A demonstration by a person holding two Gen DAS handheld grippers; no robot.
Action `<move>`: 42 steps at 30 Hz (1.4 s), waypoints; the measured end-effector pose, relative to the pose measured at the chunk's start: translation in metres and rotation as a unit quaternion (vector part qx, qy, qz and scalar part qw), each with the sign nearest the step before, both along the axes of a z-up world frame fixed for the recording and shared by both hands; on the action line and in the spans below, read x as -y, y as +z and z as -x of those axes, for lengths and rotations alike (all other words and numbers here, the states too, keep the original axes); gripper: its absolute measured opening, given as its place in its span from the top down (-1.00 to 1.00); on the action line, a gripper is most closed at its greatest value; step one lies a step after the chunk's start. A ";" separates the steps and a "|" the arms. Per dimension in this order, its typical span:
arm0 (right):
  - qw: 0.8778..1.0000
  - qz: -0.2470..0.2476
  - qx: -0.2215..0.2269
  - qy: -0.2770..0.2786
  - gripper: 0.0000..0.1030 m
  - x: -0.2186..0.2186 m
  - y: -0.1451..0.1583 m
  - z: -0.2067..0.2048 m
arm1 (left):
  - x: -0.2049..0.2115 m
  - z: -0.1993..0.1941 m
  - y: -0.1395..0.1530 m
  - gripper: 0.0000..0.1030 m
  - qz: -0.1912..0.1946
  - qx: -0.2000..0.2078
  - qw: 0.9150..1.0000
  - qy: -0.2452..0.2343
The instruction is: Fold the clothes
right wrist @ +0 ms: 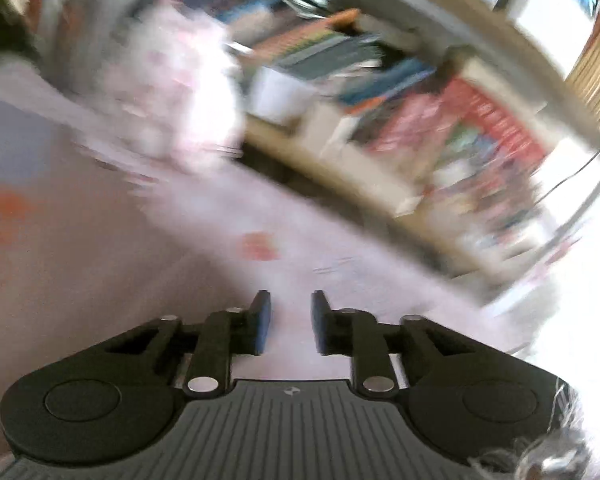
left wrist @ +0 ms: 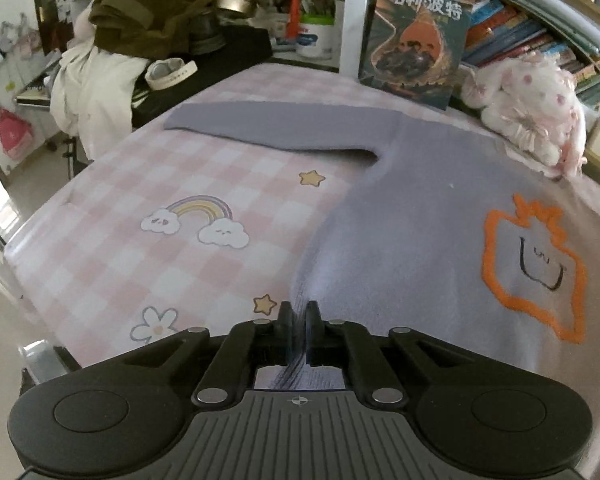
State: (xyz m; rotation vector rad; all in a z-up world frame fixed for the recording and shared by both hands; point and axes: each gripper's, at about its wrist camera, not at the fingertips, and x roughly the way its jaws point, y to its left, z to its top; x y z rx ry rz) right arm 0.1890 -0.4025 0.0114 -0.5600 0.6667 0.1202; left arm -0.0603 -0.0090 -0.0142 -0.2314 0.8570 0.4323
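Grey sweater pinched at its hem by the left claw, right claw apart over bare sheet.

A grey sweater is spread across the right half of a pink checked bed, one sleeve stretched toward the upper left; open sheet is left at centre left, bounded by the bed's edge at far left. The hem is clamped between the closed fingers of the left claw at lower centre. In the blurred right view, the right claw is seen parted with nothing between its fingers, bookshelves crowding the upper right.
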 end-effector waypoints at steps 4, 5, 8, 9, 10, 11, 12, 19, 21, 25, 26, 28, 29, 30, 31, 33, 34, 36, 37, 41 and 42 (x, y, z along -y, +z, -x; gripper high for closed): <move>0.997 -0.072 0.006 -0.005 0.15 0.010 0.018 0.003 | 0.007 0.000 -0.006 0.90 -0.001 -0.007 1.000 -0.018; 0.995 -0.097 -0.003 0.002 0.14 0.008 0.022 0.010 | 0.009 -0.001 -0.009 0.91 -0.001 -0.013 1.000 -0.021; 0.985 -0.147 -0.065 0.058 0.11 -0.010 0.024 0.040 | 0.014 -0.002 -0.016 0.91 -0.007 -0.023 0.999 -0.029; 0.978 -0.163 -0.097 0.083 0.10 -0.018 0.021 0.053 | 0.016 -0.002 -0.017 0.91 -0.009 -0.025 0.999 -0.031; 0.969 -0.179 -0.131 0.104 0.07 -0.024 0.015 0.067 | 0.018 -0.002 -0.017 0.91 -0.011 -0.027 0.999 -0.034; 0.961 -0.189 -0.164 0.119 0.05 -0.030 0.009 0.082 | 0.019 -0.002 -0.017 0.91 -0.013 -0.028 0.999 -0.036; 0.952 -0.197 -0.194 0.134 0.04 -0.036 0.002 0.096 | 0.020 -0.001 -0.016 0.91 -0.014 -0.031 0.999 -0.041; 0.957 -0.130 -0.209 0.156 0.01 -0.064 -0.029 0.158 | 0.031 0.003 -0.016 0.91 -0.027 -0.045 0.996 -0.071; 0.963 -0.106 -0.198 0.151 0.14 -0.068 -0.038 0.161 | 0.031 0.003 -0.017 0.91 -0.029 -0.046 0.996 -0.072; 0.978 -0.080 -0.148 0.120 0.85 -0.046 -0.026 0.148 | 0.030 0.004 -0.017 0.91 -0.024 -0.044 0.996 -0.068; 0.987 -0.070 -0.117 0.088 0.85 -0.033 -0.016 0.138 | 0.029 0.004 -0.017 0.91 -0.023 -0.043 0.997 -0.067; 0.999 -0.030 -0.041 0.019 0.85 -0.007 0.004 0.121 | 0.029 0.004 -0.017 0.91 -0.021 -0.042 0.997 -0.066; 1.000 -0.014 -0.003 -0.013 0.84 0.004 0.016 0.116 | 0.029 0.004 -0.017 0.91 -0.020 -0.041 0.997 -0.064; 0.998 0.002 0.035 -0.045 0.82 0.015 0.028 0.111 | 0.030 0.004 -0.017 0.91 -0.019 -0.040 0.997 -0.063; 0.995 0.017 0.070 -0.075 0.71 0.026 0.039 0.106 | 0.030 0.004 -0.017 0.91 -0.018 -0.040 0.997 -0.061; 0.992 0.018 0.099 -0.079 0.12 0.032 0.053 0.107 | 0.029 0.004 -0.017 0.91 -0.015 -0.039 0.997 -0.060; 0.991 0.017 0.109 -0.070 -0.12 0.031 0.057 0.109 | 0.029 0.004 -0.017 0.91 -0.014 -0.039 0.997 -0.060; 0.995 -0.008 0.093 -0.033 -0.11 0.022 0.056 0.116 | 0.028 0.004 -0.017 0.91 -0.011 -0.040 0.997 -0.061; 0.997 -0.034 0.068 -0.013 -0.11 0.016 0.052 0.119 | 0.028 0.004 -0.017 0.91 -0.011 -0.040 0.997 -0.063; 0.985 -0.139 -0.093 0.043 -0.05 -0.011 0.019 0.124 | 0.027 0.004 -0.017 0.91 -0.011 -0.042 0.997 -0.071; 0.977 -0.158 -0.134 0.047 -0.05 -0.015 0.006 0.127 | 0.026 0.004 -0.017 0.91 -0.009 -0.042 0.996 -0.073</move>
